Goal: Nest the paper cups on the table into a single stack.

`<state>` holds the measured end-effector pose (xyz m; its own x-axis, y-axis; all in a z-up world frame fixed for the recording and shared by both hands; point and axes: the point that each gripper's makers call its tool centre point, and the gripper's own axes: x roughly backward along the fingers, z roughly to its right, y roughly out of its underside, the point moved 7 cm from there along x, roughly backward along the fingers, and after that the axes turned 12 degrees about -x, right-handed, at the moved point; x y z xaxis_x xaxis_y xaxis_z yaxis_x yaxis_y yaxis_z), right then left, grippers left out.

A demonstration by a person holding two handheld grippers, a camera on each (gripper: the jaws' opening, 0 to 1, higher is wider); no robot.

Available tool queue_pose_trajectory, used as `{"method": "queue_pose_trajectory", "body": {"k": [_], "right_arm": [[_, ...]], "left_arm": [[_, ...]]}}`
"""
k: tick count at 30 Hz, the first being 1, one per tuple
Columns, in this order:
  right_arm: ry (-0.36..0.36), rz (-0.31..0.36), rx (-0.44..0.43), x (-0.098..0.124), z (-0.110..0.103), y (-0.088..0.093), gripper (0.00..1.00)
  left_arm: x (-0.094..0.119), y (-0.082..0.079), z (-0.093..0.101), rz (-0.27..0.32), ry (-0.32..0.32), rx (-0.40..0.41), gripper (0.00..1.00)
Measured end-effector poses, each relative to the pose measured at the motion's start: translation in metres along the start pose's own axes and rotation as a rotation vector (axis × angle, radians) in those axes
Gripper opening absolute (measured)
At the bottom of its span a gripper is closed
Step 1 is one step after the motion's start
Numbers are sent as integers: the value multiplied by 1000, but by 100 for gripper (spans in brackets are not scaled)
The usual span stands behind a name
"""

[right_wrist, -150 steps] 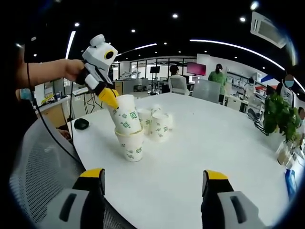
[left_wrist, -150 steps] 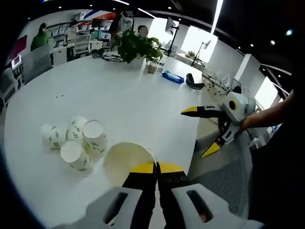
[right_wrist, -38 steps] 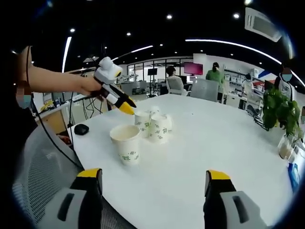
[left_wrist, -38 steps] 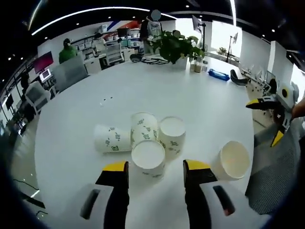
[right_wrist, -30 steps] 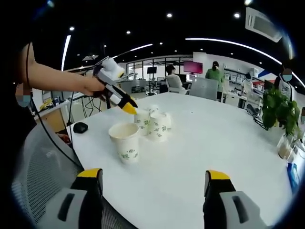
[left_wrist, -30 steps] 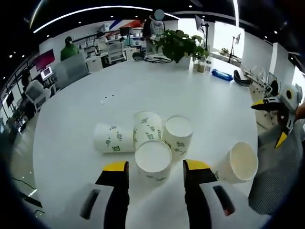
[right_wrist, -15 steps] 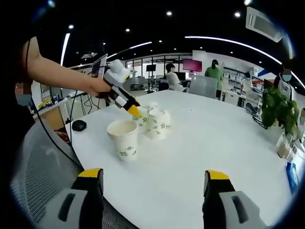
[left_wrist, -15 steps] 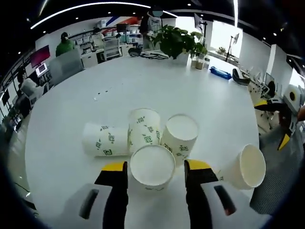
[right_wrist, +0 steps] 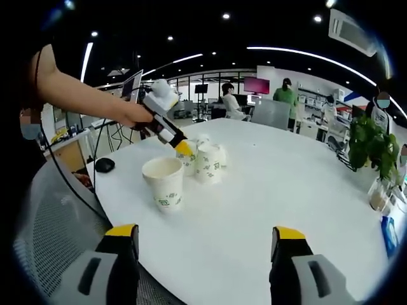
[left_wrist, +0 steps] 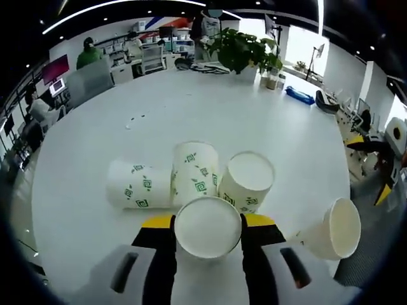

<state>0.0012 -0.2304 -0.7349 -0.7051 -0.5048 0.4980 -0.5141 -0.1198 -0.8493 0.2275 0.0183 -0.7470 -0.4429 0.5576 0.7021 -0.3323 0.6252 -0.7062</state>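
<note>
Paper cup, low centre, sits between the left gripper's jaws (clamped, seemingly); light and crushable, so grip gently at its rim. Right gripper gapes empty.

Big round white desk. Cluster of paper cups near the front edge, mostly tipped on their sides, green print showing. One upright cup standing apart, just beside the cluster. Potted plant at the far side, plus a blue thing, maybe a packet.
</note>
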Motion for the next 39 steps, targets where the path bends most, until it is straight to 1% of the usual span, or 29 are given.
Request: {"method": "queue_pose_trajectory", "body": {"k": [5, 11, 16, 23, 25, 30, 32, 37, 39], "right_arm": [[-3, -1, 2, 0, 0, 0, 86], [-8, -1, 4, 0, -2, 0, 86], [-12, -2, 2, 0, -2, -1, 86], [-17, -10, 5, -1, -3, 1, 86], [-32, -1, -5, -1, -4, 0, 87], [-34, 5, 3, -1, -5, -1, 87], [-30, 6, 4, -1, -4, -1, 87], [-32, 16, -3, 0, -4, -3, 88], [-32, 22, -3, 1, -5, -5, 88]], "left_arm": [[6, 5, 1, -1, -9, 8, 38], [15, 7, 3, 15, -21, 18, 38], [30, 6, 11, 27, -29, 9, 38], [45, 6, 20, 56, -38, 21, 38], [53, 4, 24, 66, -40, 23, 38], [66, -2, 29, 92, -49, 15, 38], [74, -9, 33, 112, -50, 11, 38], [88, -14, 34, 143, -60, 7, 38], [97, -17, 38, 161, -63, 7, 38]]}}
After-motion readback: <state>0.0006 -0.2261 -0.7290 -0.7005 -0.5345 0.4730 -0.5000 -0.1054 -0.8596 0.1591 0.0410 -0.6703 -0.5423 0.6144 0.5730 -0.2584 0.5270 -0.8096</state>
